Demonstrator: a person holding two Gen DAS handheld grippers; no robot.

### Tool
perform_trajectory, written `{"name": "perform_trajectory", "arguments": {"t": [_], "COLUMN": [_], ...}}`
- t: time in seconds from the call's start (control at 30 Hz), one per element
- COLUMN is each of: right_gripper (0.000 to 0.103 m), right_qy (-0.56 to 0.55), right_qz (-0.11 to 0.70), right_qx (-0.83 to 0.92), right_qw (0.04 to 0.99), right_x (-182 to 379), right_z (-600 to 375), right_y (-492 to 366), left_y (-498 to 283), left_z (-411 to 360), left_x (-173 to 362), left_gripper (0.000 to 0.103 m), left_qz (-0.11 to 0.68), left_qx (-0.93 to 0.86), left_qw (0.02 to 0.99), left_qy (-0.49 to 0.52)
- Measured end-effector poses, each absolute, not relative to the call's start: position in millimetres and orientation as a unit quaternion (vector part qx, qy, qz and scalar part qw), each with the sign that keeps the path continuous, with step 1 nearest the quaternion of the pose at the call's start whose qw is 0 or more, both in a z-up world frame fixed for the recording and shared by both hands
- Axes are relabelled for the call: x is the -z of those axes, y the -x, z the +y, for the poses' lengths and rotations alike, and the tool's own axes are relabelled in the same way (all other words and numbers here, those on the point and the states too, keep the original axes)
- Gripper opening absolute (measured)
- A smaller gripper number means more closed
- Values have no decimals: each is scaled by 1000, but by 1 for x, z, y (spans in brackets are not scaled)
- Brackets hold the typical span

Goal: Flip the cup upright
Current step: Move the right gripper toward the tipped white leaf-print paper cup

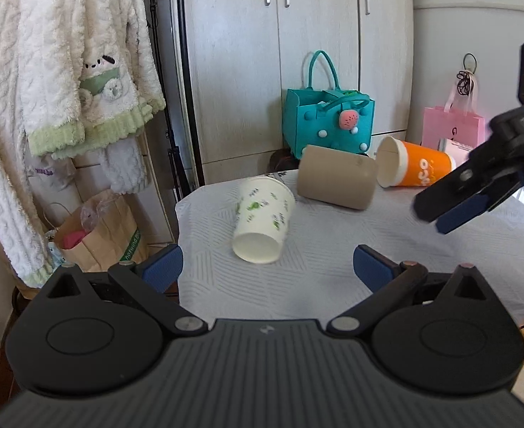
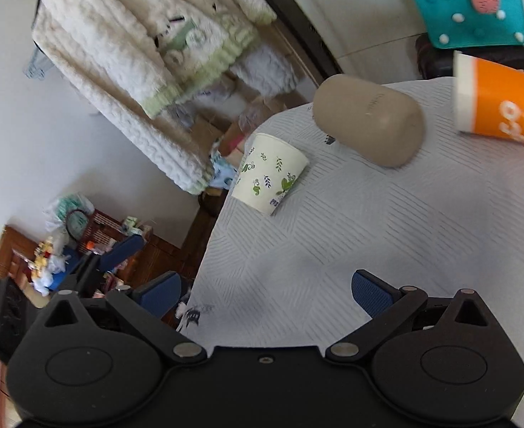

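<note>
Three cups lie on their sides on the white tablecloth [image 1: 333, 267]. A white paper cup with green leaf print [image 1: 263, 219] [image 2: 271, 173] lies nearest, its base toward my left gripper. A beige cup [image 1: 337, 177] [image 2: 369, 121] lies behind it. An orange cup with a white rim [image 1: 413, 164] [image 2: 501, 103] lies at the far right. My left gripper [image 1: 267, 267] is open and empty, just short of the white cup. My right gripper [image 2: 265, 292] is open and empty above the cloth; it also shows in the left wrist view [image 1: 451, 210], at the right.
A teal felt bag [image 1: 328, 121] [image 2: 472, 7] and a pink paper bag [image 1: 453, 128] stand behind the table by the cupboard. Fleece garments [image 1: 65, 71] hang at the left over a brown paper bag [image 1: 97, 235]. The table's left edge [image 2: 208, 249] drops to a cluttered floor.
</note>
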State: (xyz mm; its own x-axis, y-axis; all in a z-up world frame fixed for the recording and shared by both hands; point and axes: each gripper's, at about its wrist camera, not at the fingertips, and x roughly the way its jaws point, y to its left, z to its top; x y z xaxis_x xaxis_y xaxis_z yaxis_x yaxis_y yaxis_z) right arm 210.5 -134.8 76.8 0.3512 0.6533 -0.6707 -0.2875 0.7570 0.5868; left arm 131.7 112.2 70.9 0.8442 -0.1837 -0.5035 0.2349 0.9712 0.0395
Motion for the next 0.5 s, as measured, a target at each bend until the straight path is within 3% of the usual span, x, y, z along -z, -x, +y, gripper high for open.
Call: {"name": "perform_trajectory", "arguments": {"t": [0.5], "right_gripper": [100], "right_qy": [-116], "right_qz": [512], "right_qx": [-282], "right_qw": [803], "right_x": [-59], "right_z": [-56], "right_y": [-297], "left_y": [-178], "left_z": [136], "left_x": [-41], "left_gripper": [103], "left_qz": [270], "left_qx": [162], "left_qw": [949], "left_qy": [30]}}
